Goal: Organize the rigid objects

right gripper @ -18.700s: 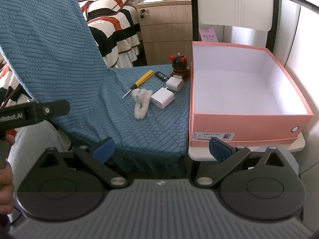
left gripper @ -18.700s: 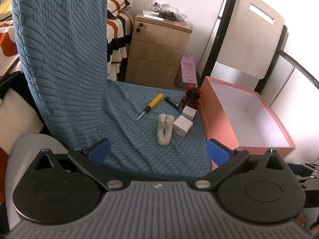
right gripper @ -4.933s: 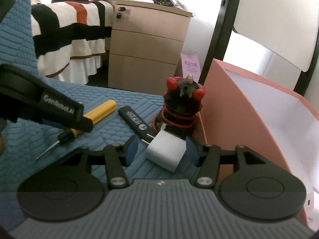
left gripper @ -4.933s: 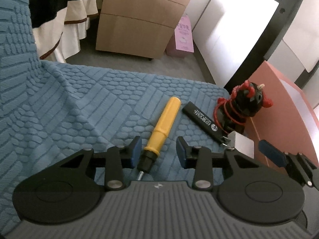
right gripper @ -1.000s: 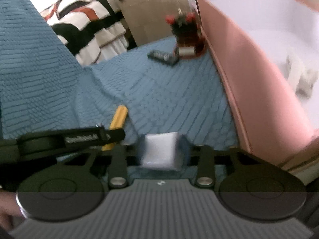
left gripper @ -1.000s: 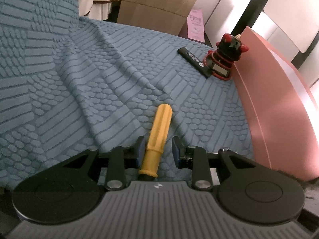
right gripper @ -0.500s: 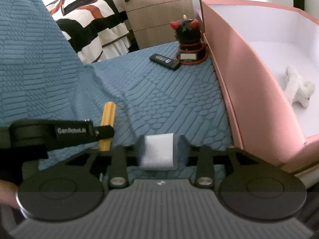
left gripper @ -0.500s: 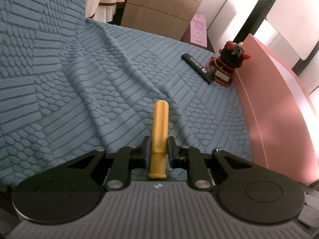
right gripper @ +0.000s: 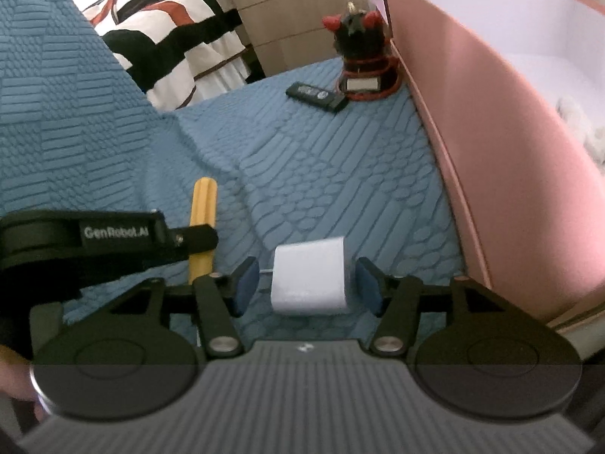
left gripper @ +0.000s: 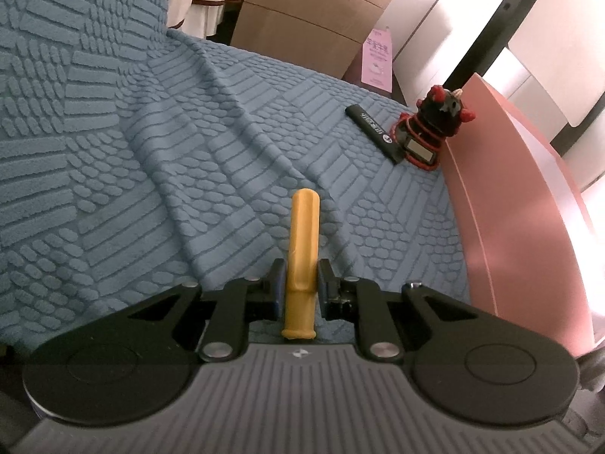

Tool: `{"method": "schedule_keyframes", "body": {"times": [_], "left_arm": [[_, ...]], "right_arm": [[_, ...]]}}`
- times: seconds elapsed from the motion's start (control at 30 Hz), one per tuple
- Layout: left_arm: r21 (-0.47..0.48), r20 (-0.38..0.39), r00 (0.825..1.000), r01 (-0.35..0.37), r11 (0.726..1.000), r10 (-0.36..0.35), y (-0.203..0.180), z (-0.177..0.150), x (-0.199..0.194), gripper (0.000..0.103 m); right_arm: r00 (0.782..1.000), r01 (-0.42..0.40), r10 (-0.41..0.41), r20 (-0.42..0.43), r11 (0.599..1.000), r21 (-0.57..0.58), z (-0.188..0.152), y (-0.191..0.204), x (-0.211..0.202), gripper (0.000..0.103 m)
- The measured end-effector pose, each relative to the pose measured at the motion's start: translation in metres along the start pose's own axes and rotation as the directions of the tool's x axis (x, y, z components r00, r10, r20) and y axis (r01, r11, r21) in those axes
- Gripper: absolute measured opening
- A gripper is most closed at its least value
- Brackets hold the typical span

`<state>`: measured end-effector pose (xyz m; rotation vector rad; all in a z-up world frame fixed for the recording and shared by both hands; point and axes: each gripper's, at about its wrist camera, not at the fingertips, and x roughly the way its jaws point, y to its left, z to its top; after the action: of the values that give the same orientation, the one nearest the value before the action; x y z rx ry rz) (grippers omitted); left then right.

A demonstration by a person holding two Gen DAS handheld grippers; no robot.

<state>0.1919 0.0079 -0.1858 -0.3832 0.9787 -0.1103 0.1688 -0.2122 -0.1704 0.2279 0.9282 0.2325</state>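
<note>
My left gripper [left gripper: 300, 287] is shut on the yellow screwdriver handle [left gripper: 302, 242], which points away over the blue textured cloth [left gripper: 151, 174]. My right gripper [right gripper: 307, 283] is open; the white charger cube [right gripper: 309, 276] lies on the cloth between its blue pads [right gripper: 245, 283] with gaps on both sides. The screwdriver [right gripper: 203, 204] and the left gripper show at left in the right wrist view. A black stick [left gripper: 372, 132] and a black-and-red devil figure [left gripper: 435, 128] stand by the pink box [left gripper: 503, 208].
The pink box [right gripper: 491, 143] runs along the right and holds a white fluffy piece [right gripper: 578, 121]. A wooden drawer cabinet [left gripper: 314, 19] and a striped bed [right gripper: 170, 41] stand beyond the cloth. The cloth rises up a chair back at left.
My right gripper has opened and let go of the white charger, which now rests on the cloth. My left gripper stays shut on the screwdriver and has moved slightly.
</note>
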Motion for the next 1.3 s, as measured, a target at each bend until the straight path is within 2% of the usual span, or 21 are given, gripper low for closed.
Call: {"method": "schedule_keyframes", "body": {"times": [0.07, 0.1, 0.37, 0.57, 0.83, 0.97, 1.3], "left_arm": [[0.000, -0.001, 1.000, 0.005, 1.000, -0.005, 0.000, 0.000, -0.001, 0.021], [0.002, -0.003, 1.000, 0.006, 1.000, -0.006, 0.000, -0.001, -0.001, 0.021], [-0.006, -0.022, 0.999, 0.024, 1.000, -0.024, -0.003, -0.002, -0.010, 0.020], [0.030, -0.007, 0.999, 0.036, 0.999, -0.036, -0.013, 0.003, -0.033, 0.020], [0.004, 0.019, 0.998, 0.066, 0.998, -0.066, -0.018, 0.014, -0.068, 0.020], [0.044, 0.045, 0.996, 0.072, 0.996, -0.074, -0.031, 0.026, -0.090, 0.020], [0.095, 0.105, 0.986, 0.121, 0.988, -0.131, -0.072, 0.070, -0.127, 0.019]], "right_arm": [[1.000, 0.003, -0.003, -0.006, 1.000, -0.022, -0.001, 0.003, 0.000, 0.056], [1.000, 0.018, -0.018, -0.007, 0.999, -0.040, -0.001, 0.006, 0.000, 0.048], [1.000, 0.021, -0.021, -0.008, 0.999, -0.044, 0.003, 0.005, -0.007, 0.046], [1.000, 0.000, 0.000, -0.001, 0.997, -0.081, 0.011, 0.013, -0.027, 0.046], [0.998, -0.024, 0.033, 0.054, 0.988, -0.152, 0.041, 0.022, -0.070, 0.046], [0.995, -0.056, 0.069, 0.078, 0.987, -0.154, 0.060, 0.022, -0.090, 0.046], [0.987, -0.046, 0.073, 0.143, 0.983, -0.180, 0.109, 0.018, -0.131, 0.046]]}}
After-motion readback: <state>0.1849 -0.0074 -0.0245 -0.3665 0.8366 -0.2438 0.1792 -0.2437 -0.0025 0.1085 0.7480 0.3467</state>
